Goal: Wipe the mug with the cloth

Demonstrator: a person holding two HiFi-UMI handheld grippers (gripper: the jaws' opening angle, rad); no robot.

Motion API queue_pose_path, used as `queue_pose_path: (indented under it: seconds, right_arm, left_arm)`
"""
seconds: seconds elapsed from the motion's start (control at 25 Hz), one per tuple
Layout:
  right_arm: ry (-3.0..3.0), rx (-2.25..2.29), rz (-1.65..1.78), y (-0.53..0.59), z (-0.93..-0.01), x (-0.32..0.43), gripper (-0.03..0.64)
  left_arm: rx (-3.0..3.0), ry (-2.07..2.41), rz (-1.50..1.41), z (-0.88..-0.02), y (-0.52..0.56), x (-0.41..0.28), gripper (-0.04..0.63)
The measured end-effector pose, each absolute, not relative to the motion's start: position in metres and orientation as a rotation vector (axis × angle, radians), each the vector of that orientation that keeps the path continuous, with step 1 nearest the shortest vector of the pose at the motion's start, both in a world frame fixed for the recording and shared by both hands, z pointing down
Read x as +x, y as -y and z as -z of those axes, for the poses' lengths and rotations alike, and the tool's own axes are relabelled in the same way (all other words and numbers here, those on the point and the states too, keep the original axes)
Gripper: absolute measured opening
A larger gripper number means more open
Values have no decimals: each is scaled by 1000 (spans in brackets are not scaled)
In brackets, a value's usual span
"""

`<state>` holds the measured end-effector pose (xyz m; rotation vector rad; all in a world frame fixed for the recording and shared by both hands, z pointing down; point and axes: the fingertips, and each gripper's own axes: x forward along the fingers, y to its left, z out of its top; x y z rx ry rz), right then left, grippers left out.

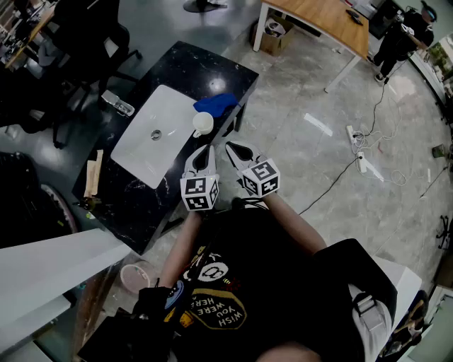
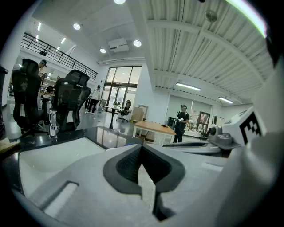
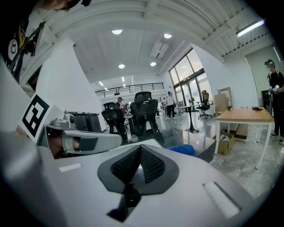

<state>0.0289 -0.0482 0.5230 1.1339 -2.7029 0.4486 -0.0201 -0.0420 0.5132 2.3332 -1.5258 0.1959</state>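
Observation:
A white mug (image 1: pixel 203 124) stands on the black marble counter (image 1: pixel 219 71) beside the white sink basin (image 1: pixel 152 134). A blue cloth (image 1: pixel 216 104) lies just behind the mug; its edge also shows in the right gripper view (image 3: pixel 184 149). My left gripper (image 1: pixel 207 148) and right gripper (image 1: pixel 230 146) hover side by side near the counter's front edge, short of the mug. Both are shut with nothing between their pads. In the left gripper view the closed jaws meet tip to tip (image 2: pixel 141 146); the right gripper's (image 3: pixel 140 147) do the same.
A glass object (image 1: pixel 117 103) sits at the counter's far left edge and a wooden piece (image 1: pixel 93 173) lies on its near left. A wooden desk (image 1: pixel 325 21) with a cardboard box (image 1: pixel 273 35) stands behind. Cables and a power strip (image 1: pixel 357 152) trail on the floor at right. Black office chairs (image 2: pixel 71 99) stand nearby.

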Motion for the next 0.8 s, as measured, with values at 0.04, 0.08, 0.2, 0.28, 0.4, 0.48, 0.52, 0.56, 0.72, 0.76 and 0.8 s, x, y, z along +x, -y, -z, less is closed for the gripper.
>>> queue_pose_path:
  seconds: [0.04,0.08,0.2,0.28,0.4,0.48,0.52,0.56,0.72,0.76,0.8]
  right_arm:
    - [2704,1130,-448,48,-523,28,2]
    - [2705,1126,-447,48,-523,27,2]
    - [2709,1120,-443,47,-523,26,2]
    - [2709,1120,-443,46,-523,26,2]
    - [2706,1120,-442,44,-526,26,2]
    - [2707,1118,-446,42,-527,24,2]
    - [2714,1112,-456,41,-529,23,2]
    - [2723,1103,-474,39,-530,21,3]
    - [2730,1079,-510,40,-537,16,3]
    - [2724,1075,-507,42,-540,14,5]
    - [2718,1073,-505,45,-543,13,6]
  left_arm:
    - [2333,1525,-196,-514,42,-20,5]
    - [2333,1524,-196,-514,42,-20,5]
    - [2331,1526,-196,-514,41,-20,5]
    - [2328,1527,-194,-515,40,-21,5]
    - [2322,1527,-191,-517,38,-23,5]
    - [2317,1527,-192,-519,37,-26,5]
    - [2314,1528,-192,-520,36,-28,5]
    - [2310,1528,-190,-521,36,-30,5]
    - [2290,1517,-167,-528,40,-38,5]
    - [2287,1516,-167,-531,42,-41,5]
    - [2285,1514,-169,-534,44,-44,5]
